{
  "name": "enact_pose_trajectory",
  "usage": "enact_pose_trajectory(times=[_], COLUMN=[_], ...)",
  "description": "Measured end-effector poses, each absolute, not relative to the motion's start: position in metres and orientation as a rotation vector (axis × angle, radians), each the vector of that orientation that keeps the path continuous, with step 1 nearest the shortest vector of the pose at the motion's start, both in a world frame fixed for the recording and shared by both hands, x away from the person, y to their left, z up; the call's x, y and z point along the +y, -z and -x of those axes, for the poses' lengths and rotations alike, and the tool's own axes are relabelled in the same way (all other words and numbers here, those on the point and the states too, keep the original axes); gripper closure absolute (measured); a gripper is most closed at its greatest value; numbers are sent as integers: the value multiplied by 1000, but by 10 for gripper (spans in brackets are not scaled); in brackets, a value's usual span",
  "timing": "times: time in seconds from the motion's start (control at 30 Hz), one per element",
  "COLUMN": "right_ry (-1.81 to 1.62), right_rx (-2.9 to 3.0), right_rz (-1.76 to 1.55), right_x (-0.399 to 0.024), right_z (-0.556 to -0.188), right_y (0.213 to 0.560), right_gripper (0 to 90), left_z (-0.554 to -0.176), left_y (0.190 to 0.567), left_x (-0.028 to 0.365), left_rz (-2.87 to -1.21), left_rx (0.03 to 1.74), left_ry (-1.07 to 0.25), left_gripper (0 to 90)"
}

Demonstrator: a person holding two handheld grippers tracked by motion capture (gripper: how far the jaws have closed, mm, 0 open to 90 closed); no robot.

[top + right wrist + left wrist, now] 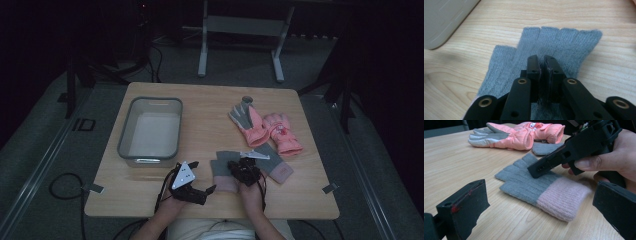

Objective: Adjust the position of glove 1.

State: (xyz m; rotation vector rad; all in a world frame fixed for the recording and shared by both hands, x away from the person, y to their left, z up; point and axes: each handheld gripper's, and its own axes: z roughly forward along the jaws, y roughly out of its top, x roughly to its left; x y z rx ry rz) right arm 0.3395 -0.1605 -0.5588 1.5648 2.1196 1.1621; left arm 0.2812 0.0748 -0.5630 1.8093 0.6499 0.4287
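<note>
- High view: the grey knit glove [223, 171] lies flat on the near part of the table [210, 107], pale pink cuff toward the person. The right claw [243, 167] is down on it, held in the right hand [251, 191] that comes in from the near edge. The left claw [210, 189] rests low on the table just left of the cuff, aimed across toward the glove. A second grey glove [275, 165] sits just to the right, two pink padded gloves [265, 127] lie farther back, and a grey bin [150, 129] stands at the left.
- Left gripper view: the left claw's jaws stand wide apart with nothing between them. Past them, the right claw [536, 170] tilts tip-down onto the glove's grey palm [529, 185], near the finger roots.
- Right gripper view: the jaws are nearly together, only a thin gap left, pressing into the grey knit [554, 45] at mid palm. Whether a fold is pinched between them I cannot tell.
- Handling, as a judgement: the glove looks light, soft and limp. It should bunch and drape once lifted. A pinch of the knit at the palm or the thick ribbed cuff [564, 200] ought to hold, with little risk of slipping.
</note>
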Motion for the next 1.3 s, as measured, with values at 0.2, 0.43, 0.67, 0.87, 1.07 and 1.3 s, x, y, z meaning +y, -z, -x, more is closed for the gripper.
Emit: enact_pose_trajectory(times=[0.2, 0.43, 0.67, 0.87, 1.07, 1.3], right_ry=[-1198, -1236, -1165, -1036, -1029, -947], right_rx=[2097, 2150, 2279, 2337, 2467, 2529], right_rz=[-1457, -1200, -1028, -1048, -1037, -1011], right_x=[-165, -191, -235, -288, -316, -313], right_z=[-338, -351, -368, -380, -393, -402], right_y=[549, 521, 508, 511, 520, 539], right_gripper=[694, 613, 618, 663, 659, 655], left_z=[-281, -281, -281, -282, -281, -281], left_y=[563, 563, 563, 563, 563, 563], left_x=[75, 75, 74, 75, 74, 75], left_rz=[-1810, -1813, -1809, -1812, -1809, -1808], left_rx=[649, 648, 651, 651, 652, 654], left_ry=[-426, -427, -428, -428, -437, -436], left_gripper=[0, 0, 0, 0, 0, 0])
